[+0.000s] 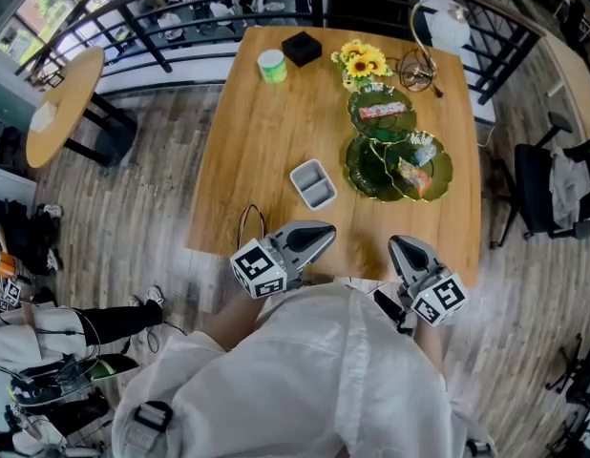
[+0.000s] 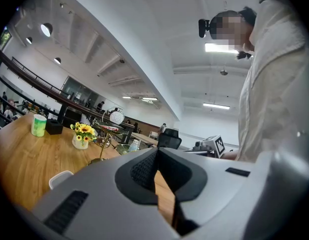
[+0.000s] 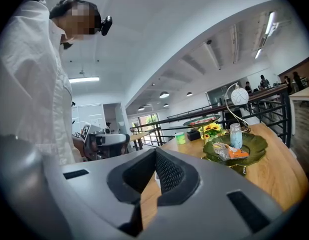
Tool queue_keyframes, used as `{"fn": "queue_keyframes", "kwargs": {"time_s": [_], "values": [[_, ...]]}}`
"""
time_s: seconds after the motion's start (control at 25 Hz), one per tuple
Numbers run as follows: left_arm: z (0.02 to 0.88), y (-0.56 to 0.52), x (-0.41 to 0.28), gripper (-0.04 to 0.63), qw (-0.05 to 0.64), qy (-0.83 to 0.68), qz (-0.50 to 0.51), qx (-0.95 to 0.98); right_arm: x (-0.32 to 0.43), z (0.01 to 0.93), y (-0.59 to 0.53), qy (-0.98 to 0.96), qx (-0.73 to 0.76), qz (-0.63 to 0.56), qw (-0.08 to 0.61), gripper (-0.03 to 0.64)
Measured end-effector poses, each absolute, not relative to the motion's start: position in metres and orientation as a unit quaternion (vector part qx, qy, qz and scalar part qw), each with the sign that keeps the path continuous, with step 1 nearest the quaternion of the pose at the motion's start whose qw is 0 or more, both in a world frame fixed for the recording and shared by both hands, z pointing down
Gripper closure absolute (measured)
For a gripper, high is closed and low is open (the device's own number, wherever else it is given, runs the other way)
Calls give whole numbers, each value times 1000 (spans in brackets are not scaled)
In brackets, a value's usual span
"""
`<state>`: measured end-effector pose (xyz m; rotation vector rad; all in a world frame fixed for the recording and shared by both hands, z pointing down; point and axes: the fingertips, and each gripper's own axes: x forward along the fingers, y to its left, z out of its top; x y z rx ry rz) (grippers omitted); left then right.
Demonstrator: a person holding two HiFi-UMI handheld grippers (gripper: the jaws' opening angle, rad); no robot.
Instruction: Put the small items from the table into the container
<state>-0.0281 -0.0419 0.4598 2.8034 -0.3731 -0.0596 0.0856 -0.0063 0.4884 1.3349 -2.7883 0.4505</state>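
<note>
Nothing looks done yet: your left tongs [image 1: 326, 232] and right tongs [image 1: 398, 247] are both clenched on nothing, at the counter's [image 1: 247, 141] near edge. The grey container [image 1: 313, 183] sits mid-counter and appears empty. The snack packets [image 1: 414, 176] lie on the green plates [image 1: 365, 167] just right of it and farther back, so every item seems left to move.
</note>
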Motion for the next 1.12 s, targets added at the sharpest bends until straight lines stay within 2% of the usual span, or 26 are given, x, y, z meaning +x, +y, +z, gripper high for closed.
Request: {"fn": "queue_keyframes", "kwargs": {"time_s": [0.24, 1.12], "values": [[459, -39, -27, 586, 155, -128, -16, 979, 84, 485, -4, -894, 426, 134, 23, 603], [456, -43, -22, 586, 142, -128, -12, 981, 92, 477, -8, -893, 431, 134, 5, 604]]}}
